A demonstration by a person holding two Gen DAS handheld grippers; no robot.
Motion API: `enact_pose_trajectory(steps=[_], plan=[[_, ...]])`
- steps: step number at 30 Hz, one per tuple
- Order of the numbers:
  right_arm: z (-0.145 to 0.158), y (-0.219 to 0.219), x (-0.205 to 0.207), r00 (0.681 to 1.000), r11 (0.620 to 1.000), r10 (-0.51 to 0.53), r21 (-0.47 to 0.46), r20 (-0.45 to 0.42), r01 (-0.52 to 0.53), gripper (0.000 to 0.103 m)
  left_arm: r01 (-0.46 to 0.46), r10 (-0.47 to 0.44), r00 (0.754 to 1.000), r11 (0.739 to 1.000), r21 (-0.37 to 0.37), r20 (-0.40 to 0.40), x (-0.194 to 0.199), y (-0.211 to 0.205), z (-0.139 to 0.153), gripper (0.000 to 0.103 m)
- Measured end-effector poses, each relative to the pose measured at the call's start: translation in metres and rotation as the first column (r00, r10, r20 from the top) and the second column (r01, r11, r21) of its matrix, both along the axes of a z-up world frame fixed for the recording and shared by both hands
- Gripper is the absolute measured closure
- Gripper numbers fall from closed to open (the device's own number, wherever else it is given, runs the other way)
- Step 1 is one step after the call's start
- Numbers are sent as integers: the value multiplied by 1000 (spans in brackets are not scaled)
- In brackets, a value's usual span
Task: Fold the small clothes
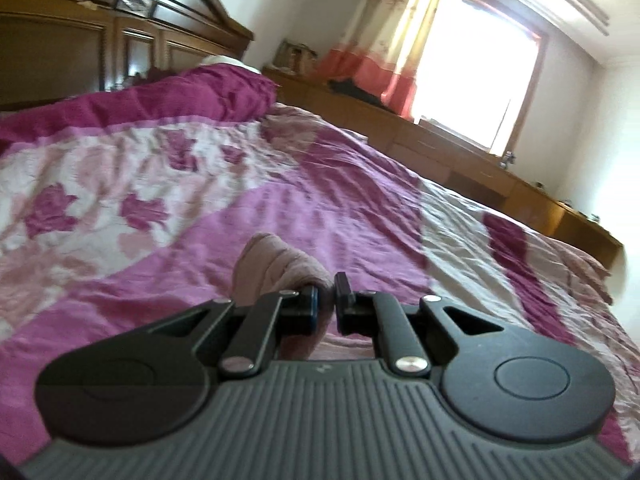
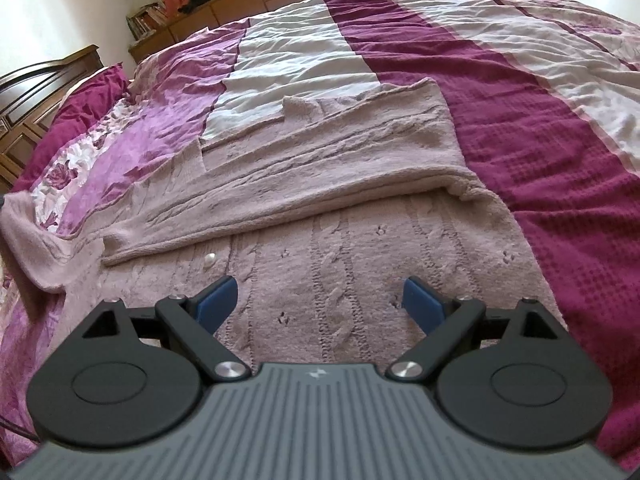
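Note:
A dusty-pink cable-knit cardigan [image 2: 328,184] lies on the bed, its far side folded over its middle. In the right wrist view my right gripper [image 2: 320,300] is open and empty, just above the cardigan's near part, with blue pads [image 2: 218,300] on either side. A white button [image 2: 209,259] sits near the left pad. In the left wrist view my left gripper [image 1: 327,300] is shut on a bunched piece of the pink cardigan [image 1: 272,268], held a little above the bedspread. The sleeve at the far left in the right wrist view [image 2: 28,232] rises off the bed.
The bed carries a magenta, pink and white patterned bedspread [image 1: 280,184]. A dark wooden headboard [image 1: 120,20] stands at the left. A low wooden cabinet [image 1: 460,152] runs along the far side under a bright window [image 1: 472,76] with curtains.

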State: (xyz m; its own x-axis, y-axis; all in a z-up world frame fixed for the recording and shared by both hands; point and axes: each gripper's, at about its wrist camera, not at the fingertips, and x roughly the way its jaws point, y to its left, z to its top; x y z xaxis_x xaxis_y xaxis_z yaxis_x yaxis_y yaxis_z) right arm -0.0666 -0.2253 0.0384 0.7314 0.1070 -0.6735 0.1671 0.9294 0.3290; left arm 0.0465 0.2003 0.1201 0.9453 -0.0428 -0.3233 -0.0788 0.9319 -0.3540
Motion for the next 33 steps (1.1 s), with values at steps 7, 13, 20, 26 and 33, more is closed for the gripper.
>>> enact_pose_trajectory(steps=[7,13,20,26,33], plan=[[-1,-4,-3,1000,1000,-11,12,7,11,9,91,-91,996,996,0,10,5,-44,2,93],[-4,-8,-4,1000,999,-19,26,5,19,9,177,-178,984,984,-23,-9,6,-81,-5,94],[-7,-11,-6,1000,999,-14,36,9,13,9,244,-247,965,969,-40,-86,10,-116,-32,94],[-9,-13,-6,1000,999,-13,47,11,12,9,292,-291,944,956,-14,-154,3,-133,-54,93],[-11,-13,-6,1000,999,-12,52,13,11,9,349,-343,907,937,-23,-244,-3,-134,-72,93]])
